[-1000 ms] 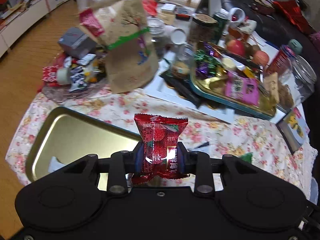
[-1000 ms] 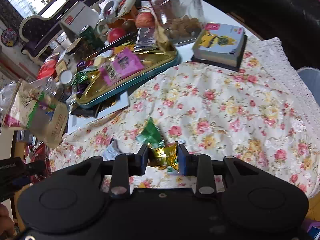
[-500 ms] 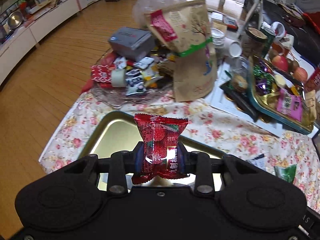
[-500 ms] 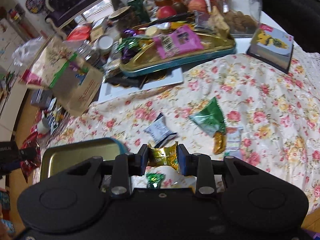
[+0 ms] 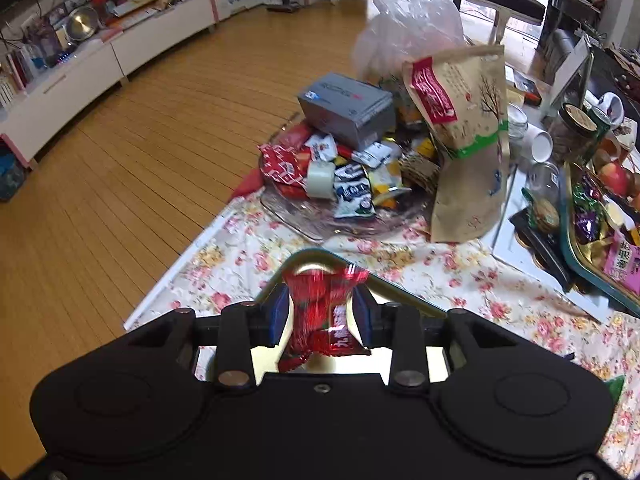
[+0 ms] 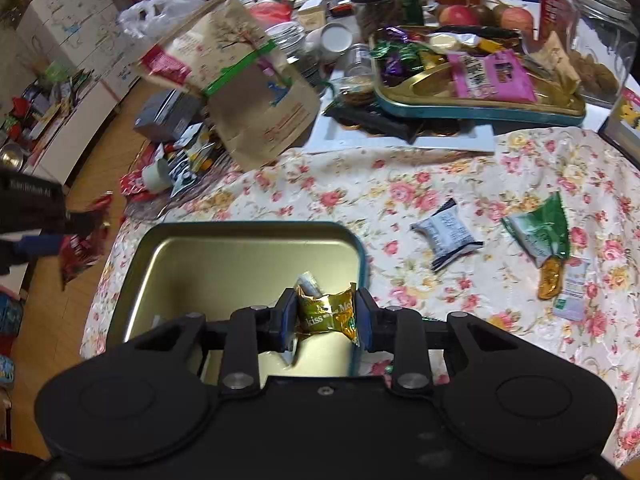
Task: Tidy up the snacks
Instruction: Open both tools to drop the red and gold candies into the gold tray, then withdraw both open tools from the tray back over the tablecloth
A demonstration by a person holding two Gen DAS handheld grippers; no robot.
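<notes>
Red foil first: my left gripper (image 5: 321,312) has one red-wrapped candy (image 5: 322,316) between its blue pads, but the jaws are opening and there's already a gap on both sides, so the candy hangs blurred and loose over the gold tin tray (image 5: 384,288) instead of being pinched. My right gripper (image 6: 325,314) is clamped snug on one gold-wrapped candy (image 6: 326,312), right above the near right corner of that same tray (image 6: 224,256). Inside the tray I can make out one small wrapped piece (image 6: 307,280) just behind the gold candy; anything else in there is hidden by the gripper.

On the flowered cloth covering the counter (image 6: 400,192), right of the tray, I count three loose bits well apart from it: one white-and-black packet (image 6: 446,234), one green packet (image 6: 540,228) and one pale sachet (image 6: 572,288) just beside the green one.

Further back: one brown paper pouch (image 6: 256,92) standing tilted, one grey box (image 6: 166,112), and a second gold tray (image 6: 480,96) piled with sweets. That pile is too jumbled to count.
</notes>
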